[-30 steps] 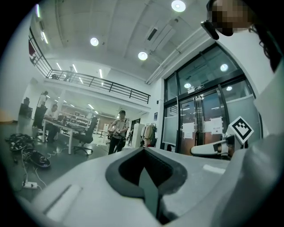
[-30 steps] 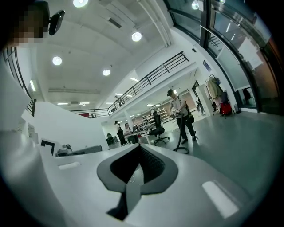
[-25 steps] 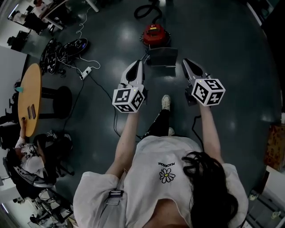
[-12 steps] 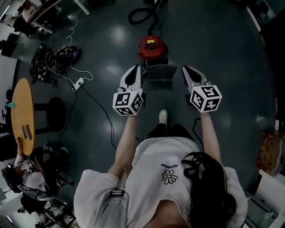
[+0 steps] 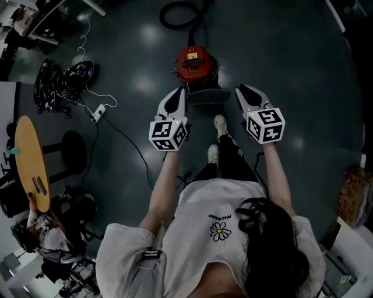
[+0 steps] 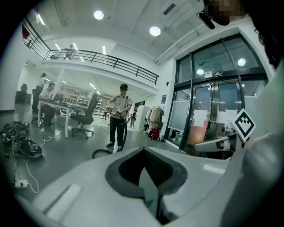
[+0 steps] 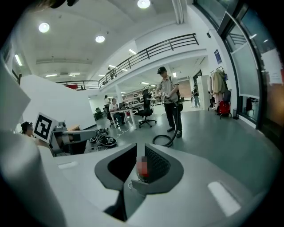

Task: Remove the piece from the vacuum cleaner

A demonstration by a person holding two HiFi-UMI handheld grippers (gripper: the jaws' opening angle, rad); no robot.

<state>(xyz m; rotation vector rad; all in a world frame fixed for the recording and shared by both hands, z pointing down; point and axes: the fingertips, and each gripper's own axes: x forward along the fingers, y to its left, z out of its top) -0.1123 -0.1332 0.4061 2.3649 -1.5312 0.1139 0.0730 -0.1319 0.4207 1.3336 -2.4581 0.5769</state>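
Note:
In the head view a red vacuum cleaner (image 5: 197, 61) stands on the dark floor ahead, its black hose (image 5: 178, 13) curling off behind it. A dark grey boxy piece (image 5: 206, 96) sits against its near side. My left gripper (image 5: 180, 89) hovers by the left end of that piece and my right gripper (image 5: 239, 88) by its right end, both above the floor and touching nothing. In the left gripper view the left gripper (image 6: 143, 150) has its jaws together and empty. The right gripper (image 7: 139, 148) shows only a narrow slit, with the red vacuum cleaner (image 7: 143, 175) seen through it.
A round wooden table (image 5: 32, 160), a black stool (image 5: 73, 145) and a seated person (image 5: 46, 233) are at the left. A power strip (image 5: 98, 110) and a cable heap (image 5: 58, 78) lie on the floor. A standing person (image 7: 168, 104) holds a hose.
The person has stepped forward, so the vacuum cleaner and grey piece are nearer. Both grippers stay level on either side of the piece, and their jaws have not changed.

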